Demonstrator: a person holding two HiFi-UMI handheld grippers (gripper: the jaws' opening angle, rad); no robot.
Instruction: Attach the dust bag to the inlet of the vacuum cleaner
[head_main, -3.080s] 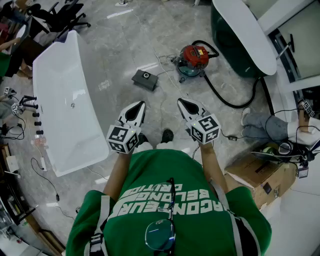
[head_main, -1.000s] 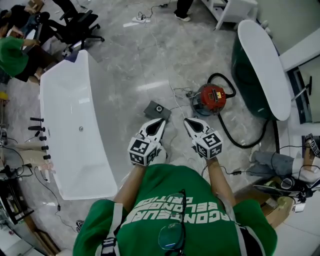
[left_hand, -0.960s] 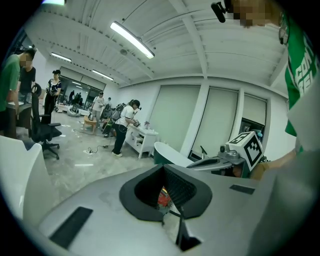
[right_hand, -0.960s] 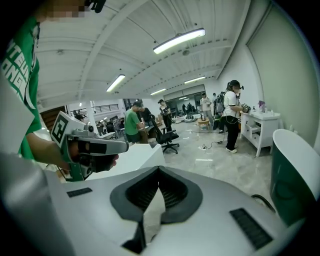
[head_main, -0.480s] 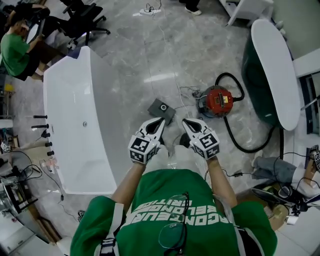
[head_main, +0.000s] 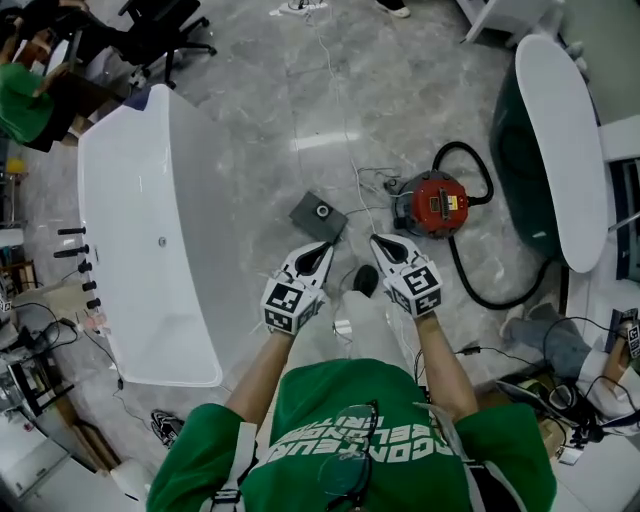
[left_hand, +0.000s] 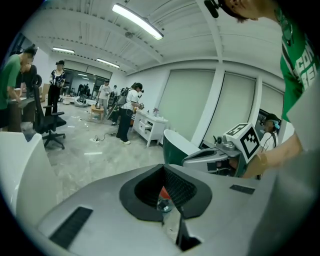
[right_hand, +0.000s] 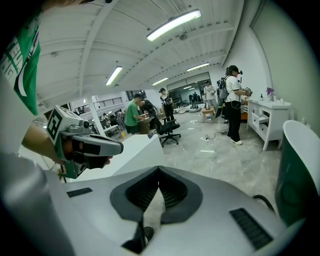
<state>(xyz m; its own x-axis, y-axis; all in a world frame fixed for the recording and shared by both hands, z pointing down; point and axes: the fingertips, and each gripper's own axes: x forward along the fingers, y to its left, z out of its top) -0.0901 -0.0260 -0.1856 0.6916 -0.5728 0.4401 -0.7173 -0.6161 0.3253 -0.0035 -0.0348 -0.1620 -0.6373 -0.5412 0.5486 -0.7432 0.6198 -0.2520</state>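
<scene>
The red vacuum cleaner (head_main: 432, 203) stands on the grey marble floor, its black hose (head_main: 478, 285) looping off to the right. The dust bag (head_main: 319, 215), a flat dark grey square with a round collar, lies on the floor left of it. My left gripper (head_main: 322, 249) hangs shut and empty just short of the bag. My right gripper (head_main: 379, 243) is also shut and empty, short of the vacuum. In the left gripper view the left gripper (left_hand: 164, 168) shows closed jaws, with the right gripper (left_hand: 220, 155) beside it. In the right gripper view the right gripper (right_hand: 159, 170) is closed, the left gripper (right_hand: 85, 145) at its left.
A long white bathtub (head_main: 150, 230) lies on the left, a dark green tub with a white rim (head_main: 555, 140) on the right. Thin cables (head_main: 345, 150) cross the floor ahead. Office chairs and people are at the far left; someone's legs (head_main: 545, 335) lie at the right.
Both grippers have moved forward and lower, closer to the dust bag and the vacuum cleaner. Both stay shut and empty.
</scene>
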